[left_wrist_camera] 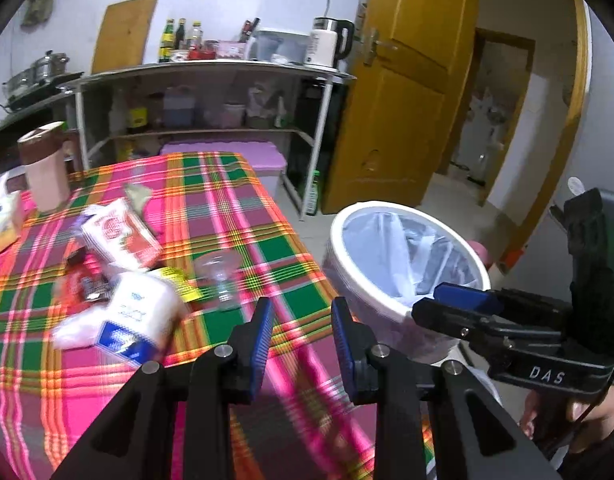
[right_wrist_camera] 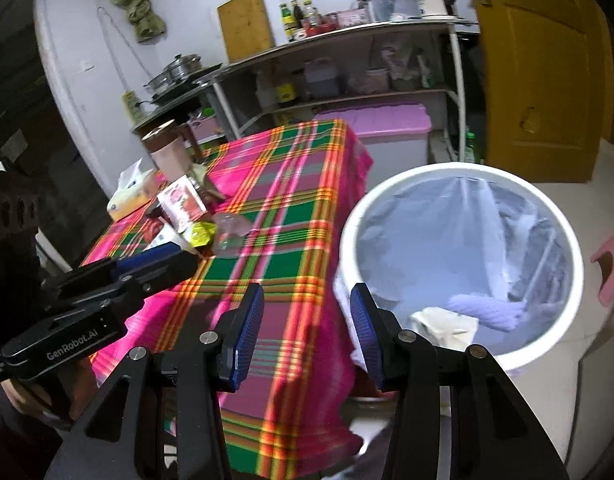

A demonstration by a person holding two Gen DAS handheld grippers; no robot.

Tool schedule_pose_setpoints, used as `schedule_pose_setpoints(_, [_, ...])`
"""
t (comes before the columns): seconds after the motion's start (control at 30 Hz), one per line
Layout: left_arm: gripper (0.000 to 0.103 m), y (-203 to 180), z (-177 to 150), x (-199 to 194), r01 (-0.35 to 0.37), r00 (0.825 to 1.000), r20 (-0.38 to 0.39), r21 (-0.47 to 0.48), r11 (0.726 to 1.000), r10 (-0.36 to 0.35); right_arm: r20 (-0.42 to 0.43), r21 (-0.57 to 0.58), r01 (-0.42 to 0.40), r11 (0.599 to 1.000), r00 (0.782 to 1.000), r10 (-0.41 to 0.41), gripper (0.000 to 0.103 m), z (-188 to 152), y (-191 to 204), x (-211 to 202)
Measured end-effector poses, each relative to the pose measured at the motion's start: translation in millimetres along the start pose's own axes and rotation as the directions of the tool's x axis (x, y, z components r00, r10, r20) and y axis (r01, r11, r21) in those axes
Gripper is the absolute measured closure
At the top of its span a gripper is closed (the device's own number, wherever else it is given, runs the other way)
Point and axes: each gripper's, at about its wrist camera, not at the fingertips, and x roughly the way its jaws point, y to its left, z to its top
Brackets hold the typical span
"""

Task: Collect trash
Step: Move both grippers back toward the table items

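Trash lies on the plaid table: a white-and-blue packet (left_wrist_camera: 135, 320), a red-and-white carton (left_wrist_camera: 121, 240), a crushed clear plastic bottle (left_wrist_camera: 221, 276) and a yellow wrapper (right_wrist_camera: 201, 234). A white bin (right_wrist_camera: 459, 264) with a plastic liner stands beside the table and holds crumpled paper (right_wrist_camera: 443, 326) and a purple item (right_wrist_camera: 487, 310). My left gripper (left_wrist_camera: 303, 312) is open and empty above the table's near edge, right of the packet. My right gripper (right_wrist_camera: 307, 300) is open and empty over the table corner, next to the bin; it also shows in the left wrist view (left_wrist_camera: 459, 304).
A brown-lidded cup (left_wrist_camera: 45, 164) and a tissue box (right_wrist_camera: 133, 196) stand at the table's far left. A metal shelf (left_wrist_camera: 211, 76) with bottles and a kettle is behind. A pink-lidded container (right_wrist_camera: 387, 128), a yellow door (left_wrist_camera: 403, 80) and a pink stool (right_wrist_camera: 611, 264) are nearby.
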Motion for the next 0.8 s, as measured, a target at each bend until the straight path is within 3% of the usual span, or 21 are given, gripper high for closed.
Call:
schedule_pose_setpoints(0.17, [0.072,21,-6,-14,-0.043,0.999,0.014,-0.025,0.999,0.044,-0.024,-0.026,-0.026,0.999,0.999,0.025,0.057,-1,17,9])
schedule_pose_setpoints(0.3, [0.059,38,-11,-24,-0.079,0.996,0.034,-0.043,0.996,0.080,-0.039,-0.053,-0.037,0.998,0.999,0.035,0.057,0,28,14])
schedule_pose_setpoints(0.6, [0.056,72,-17,-26,-0.151,0.988,0.024,-0.083,0.985,0.153,-0.089,-0.064,-0.045,0.997,0.995,0.039,0.057,1,39,31])
schedule_pose_setpoints(0.8, [0.054,88,-18,-12,-0.159,0.987,-0.003,-0.095,0.983,0.160,-0.098,-0.080,-0.054,0.995,0.994,0.046,0.057,6,45,40])
